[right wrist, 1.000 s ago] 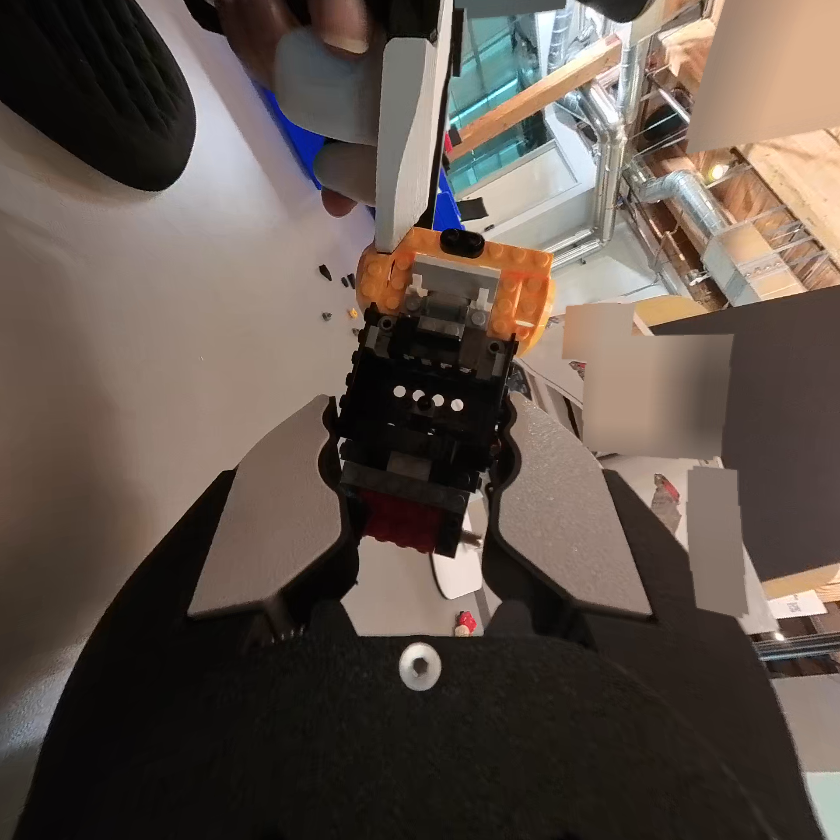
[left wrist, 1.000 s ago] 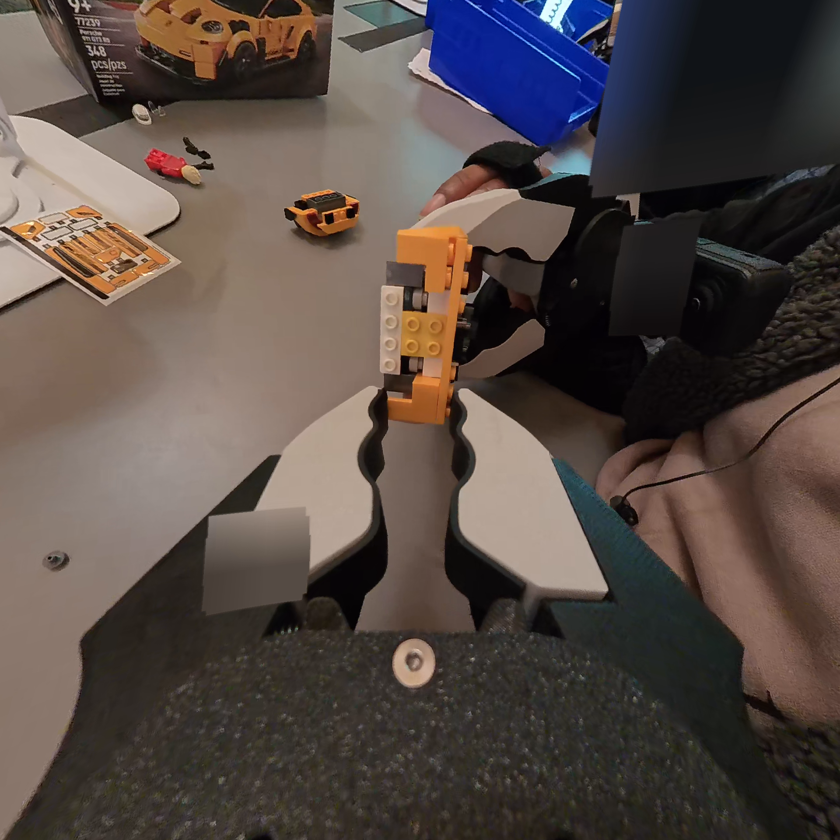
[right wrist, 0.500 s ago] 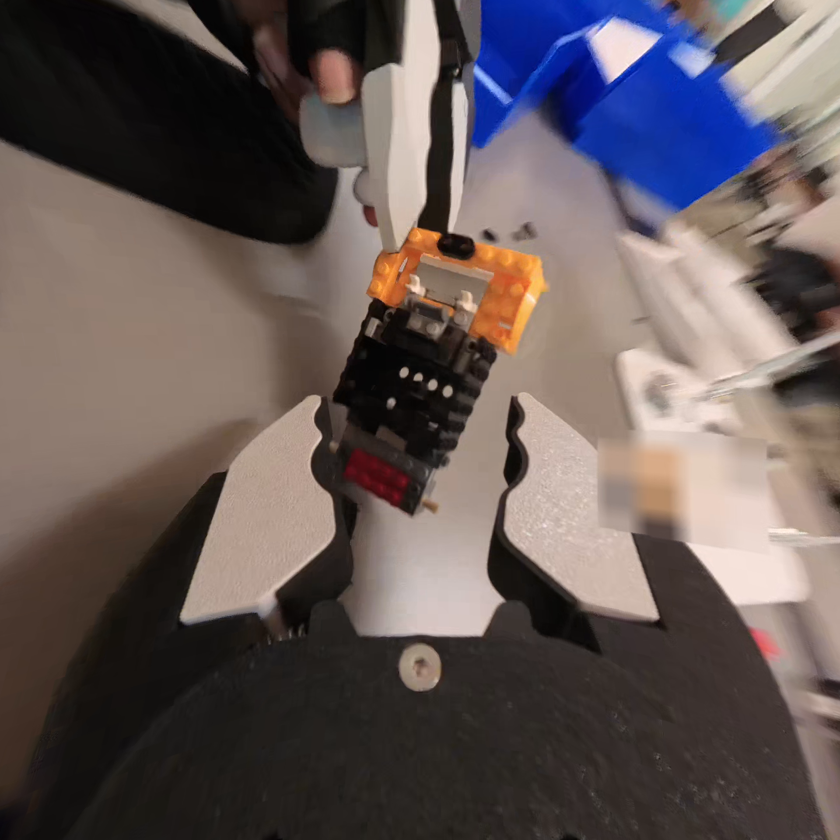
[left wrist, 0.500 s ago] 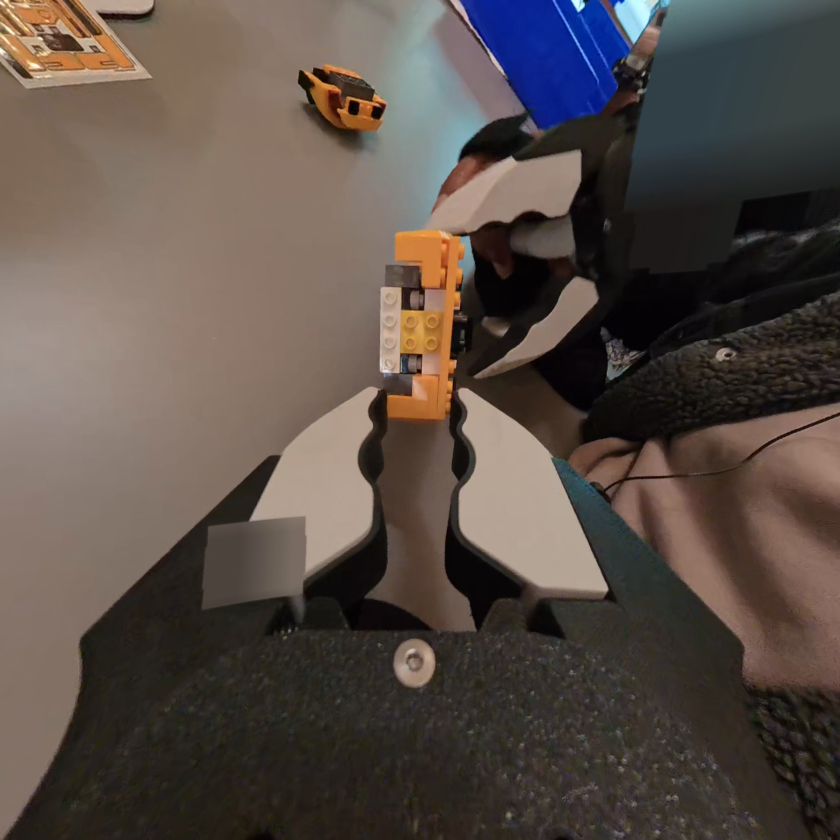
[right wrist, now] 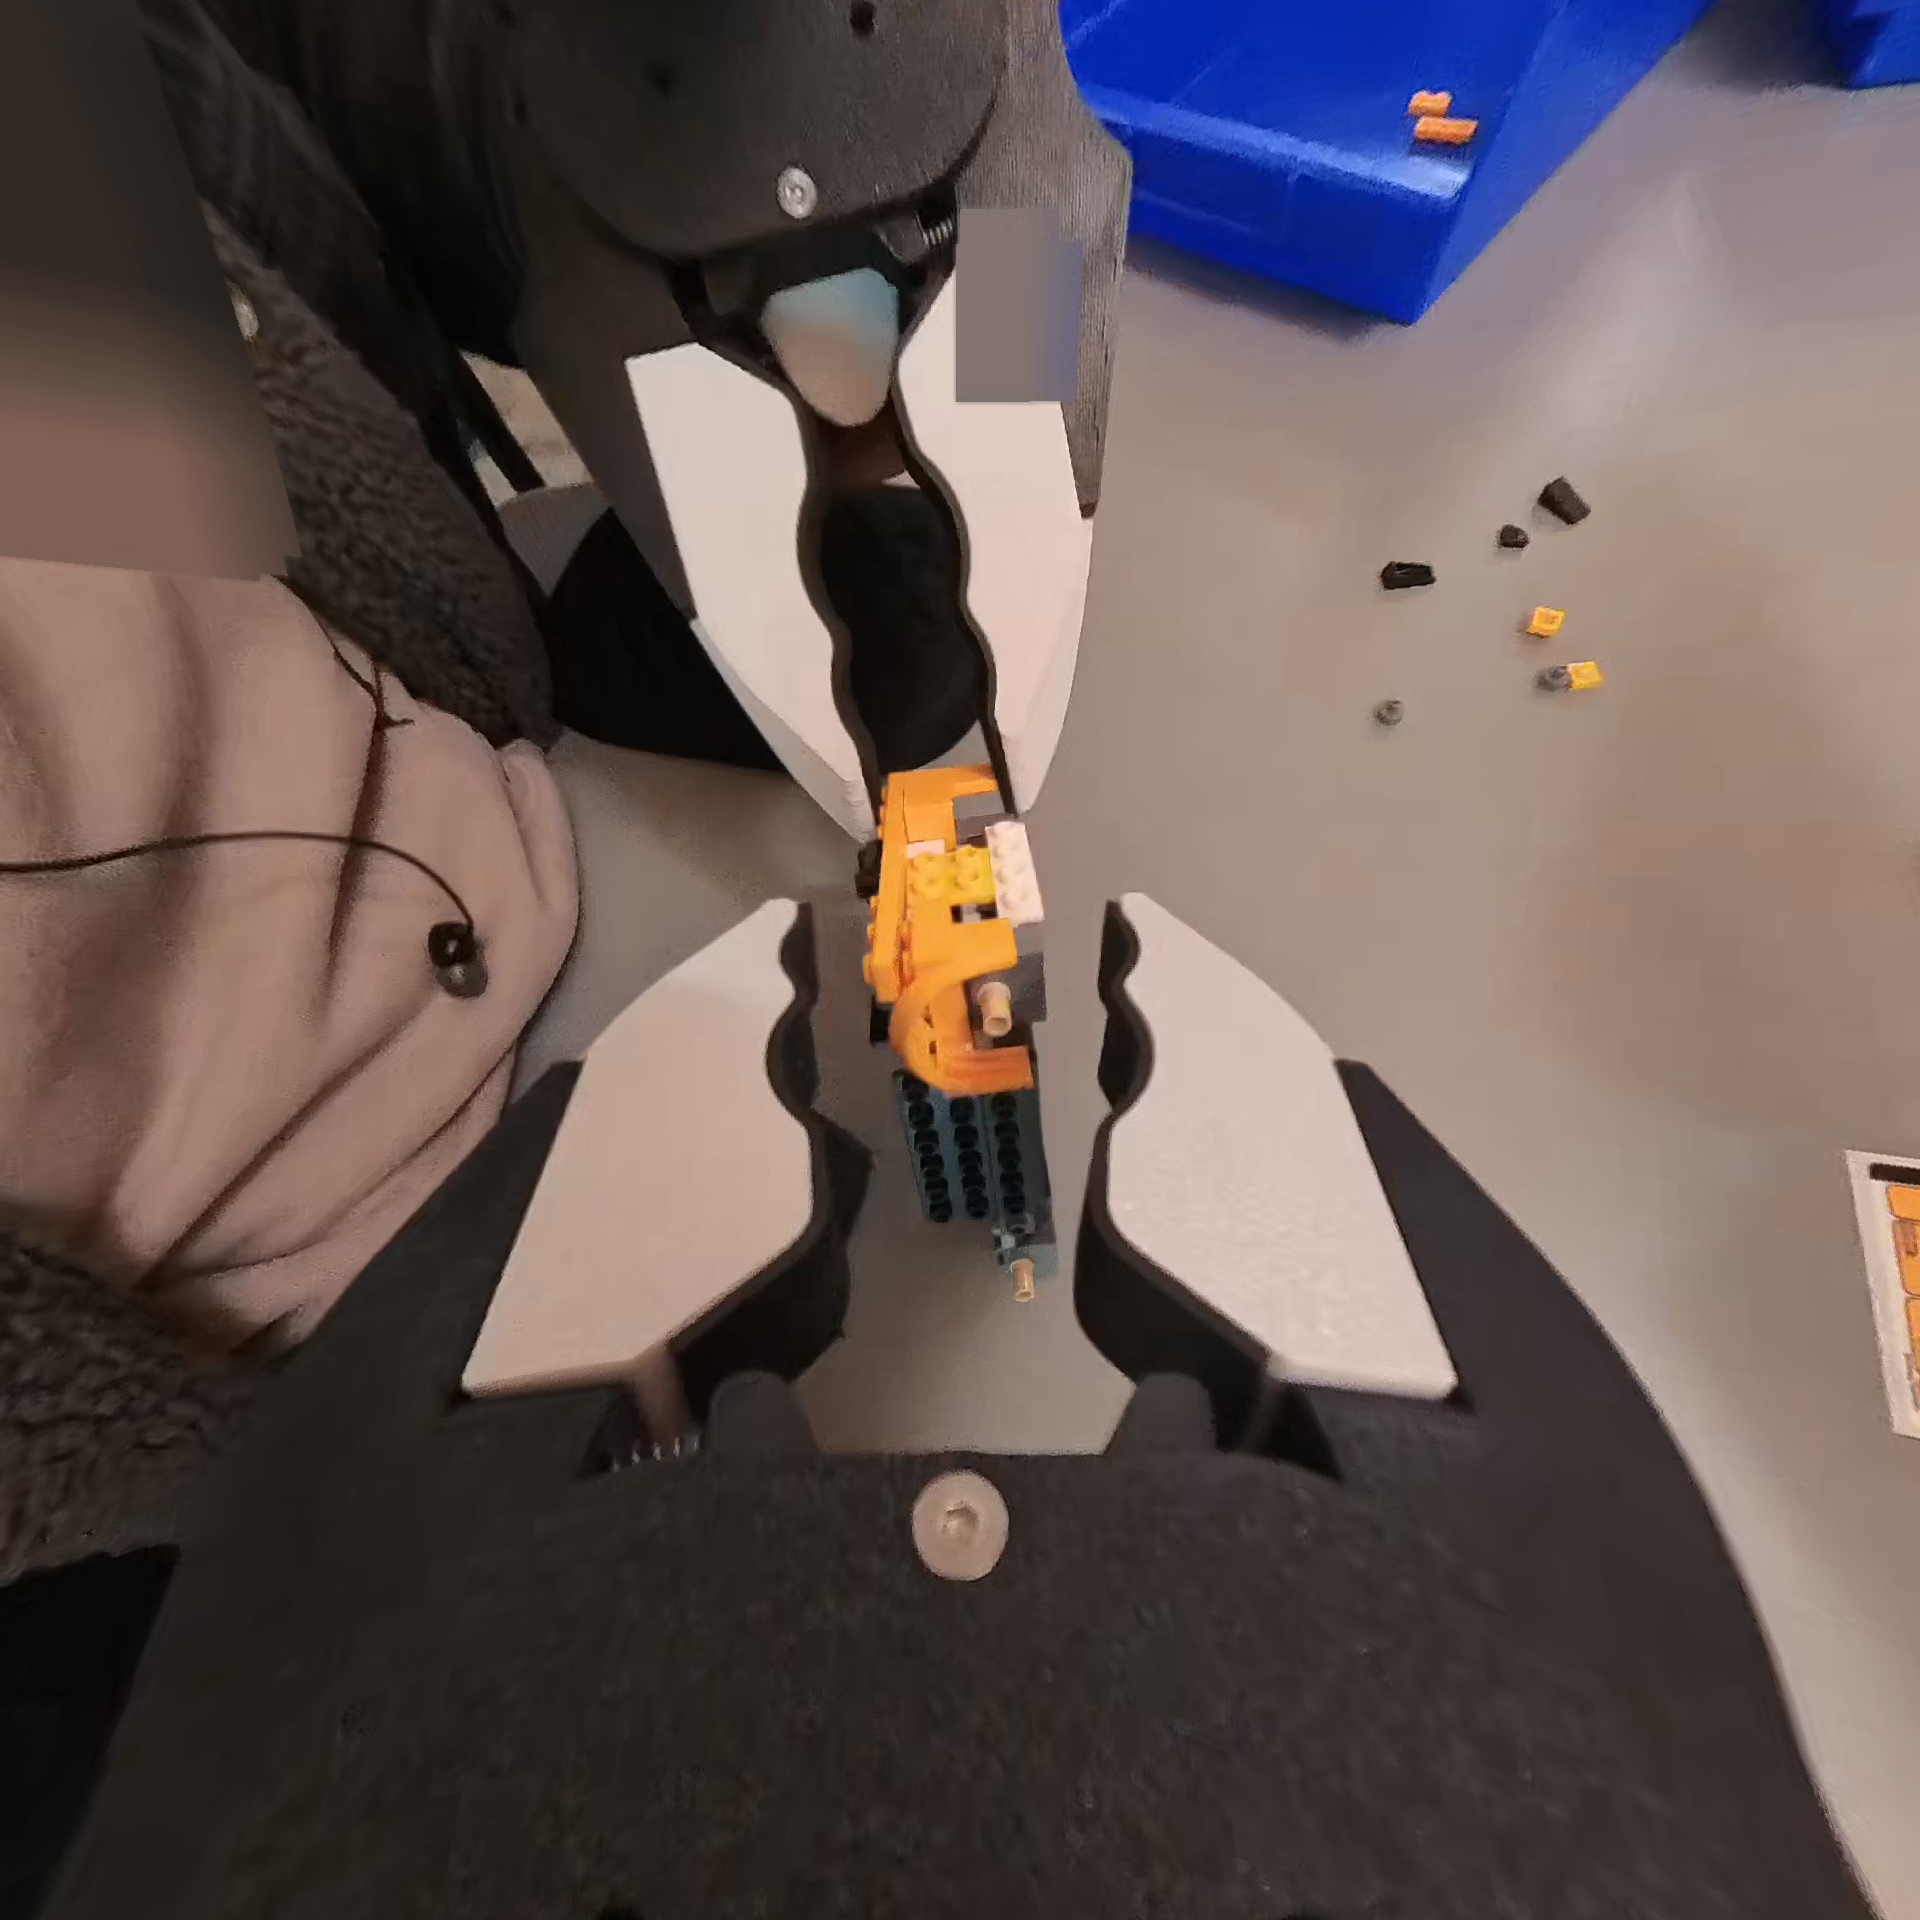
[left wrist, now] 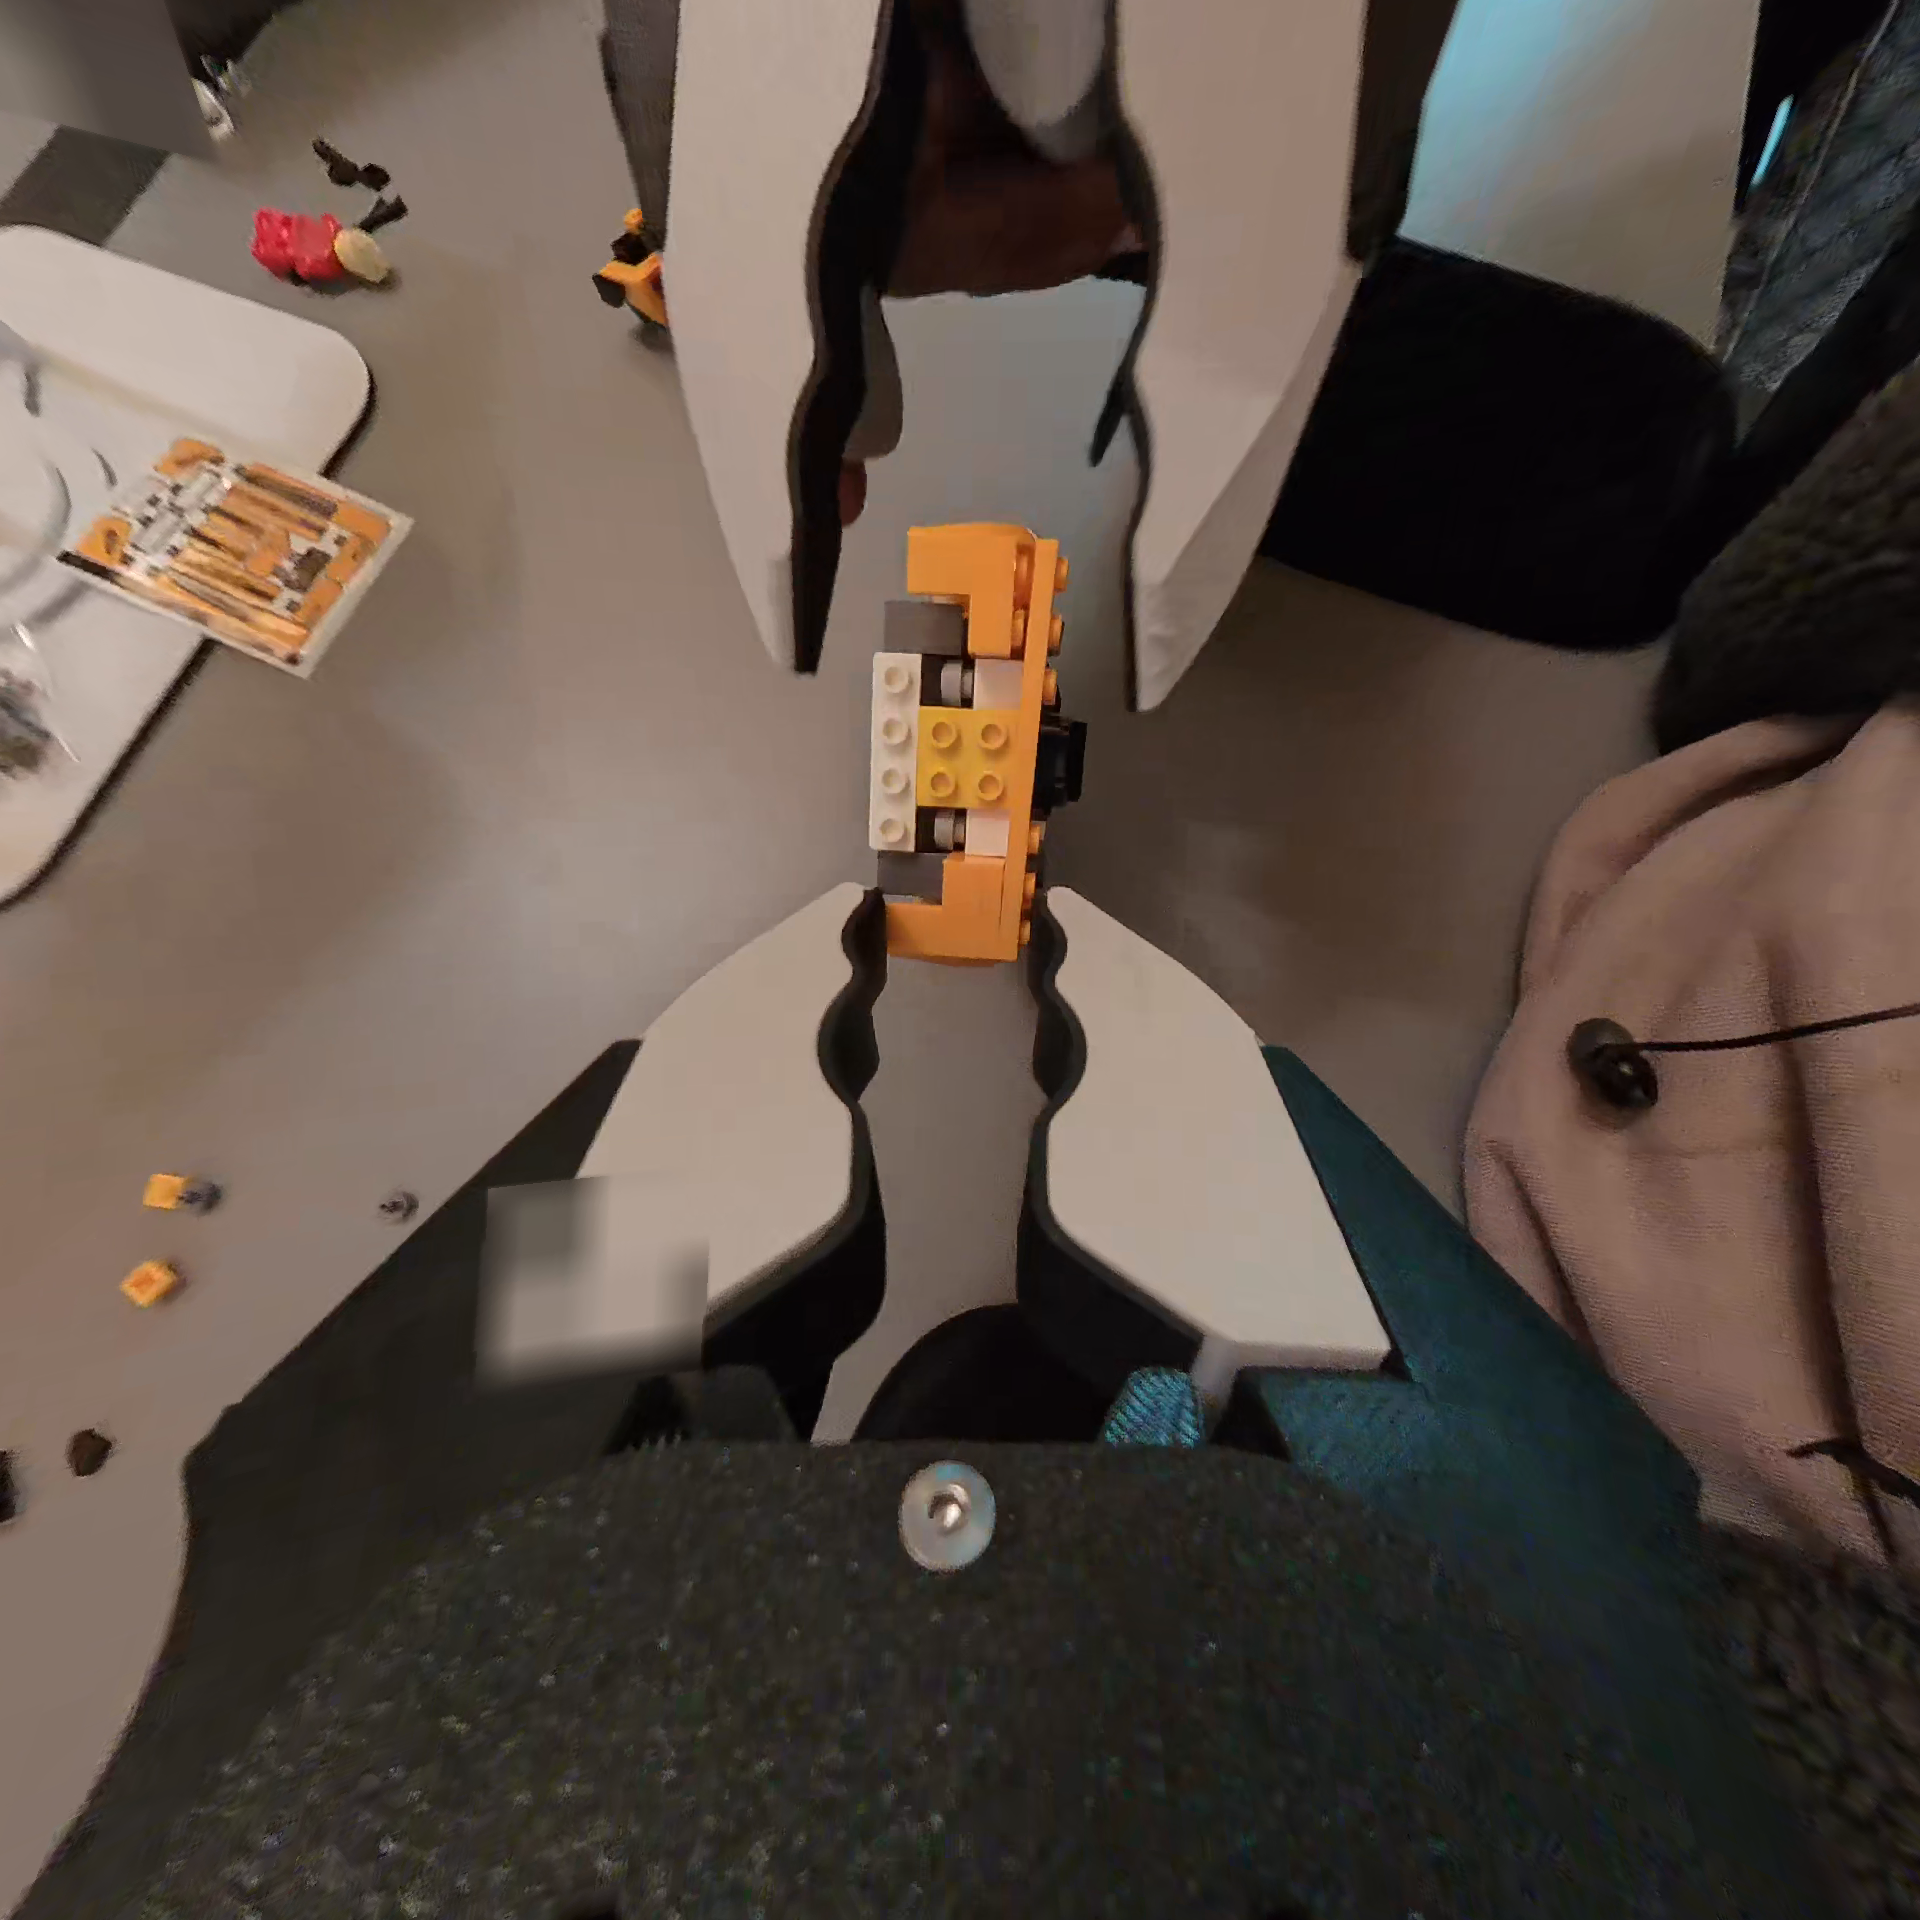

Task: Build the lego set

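An orange, black and white lego car assembly is held in the air above the grey table. My left gripper is shut on its near orange end. My right gripper faces it from the far side. It is open, with one finger on each side of the assembly and a gap on both sides. In the right wrist view the assembly lies between my right gripper's open fingers, black chassis end nearest the camera. The left gripper pinches the far orange end.
A sticker sheet lies on a white tray at the left. A red piece and a small orange sub-build lie beyond. Loose small pieces lie on the table, and a blue bin stands behind them. A person's beige garment is close by. My left and right fingertips are right by each other. It is some 30 centimetres from my right tips to the red piece.
My right gripper let go of the assembly's black end and opened wide. It now faces the left gripper with its fingers on either side of the assembly. The left gripper kept its hold.
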The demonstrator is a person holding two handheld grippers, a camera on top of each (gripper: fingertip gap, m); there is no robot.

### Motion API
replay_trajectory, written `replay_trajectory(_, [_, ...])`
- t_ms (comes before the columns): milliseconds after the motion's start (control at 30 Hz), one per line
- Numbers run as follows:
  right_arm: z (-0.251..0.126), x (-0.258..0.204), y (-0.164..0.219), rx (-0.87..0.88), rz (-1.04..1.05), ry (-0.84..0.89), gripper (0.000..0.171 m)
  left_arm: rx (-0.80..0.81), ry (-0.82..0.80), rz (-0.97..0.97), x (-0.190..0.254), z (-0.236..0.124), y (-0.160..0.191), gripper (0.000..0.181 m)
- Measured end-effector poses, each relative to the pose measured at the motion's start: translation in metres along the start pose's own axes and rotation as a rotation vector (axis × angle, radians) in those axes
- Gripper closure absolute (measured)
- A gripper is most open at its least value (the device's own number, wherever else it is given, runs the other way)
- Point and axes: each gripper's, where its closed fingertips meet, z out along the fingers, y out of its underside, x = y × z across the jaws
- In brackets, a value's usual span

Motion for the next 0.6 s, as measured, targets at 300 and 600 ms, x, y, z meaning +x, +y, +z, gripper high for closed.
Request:
replay_trajectory(300, [-0.001,-0.012,0.007,0.023,-0.075,0.045,0.141,-0.018,-0.092,0.131,0.007,0.000,-0.002,0.155])
replay_trajectory(600, [-0.002,-0.021,0.010,0.123,-0.167,0.150,0.142,-0.022,-0.132,0.208,0.014,0.002,-0.003,0.155])
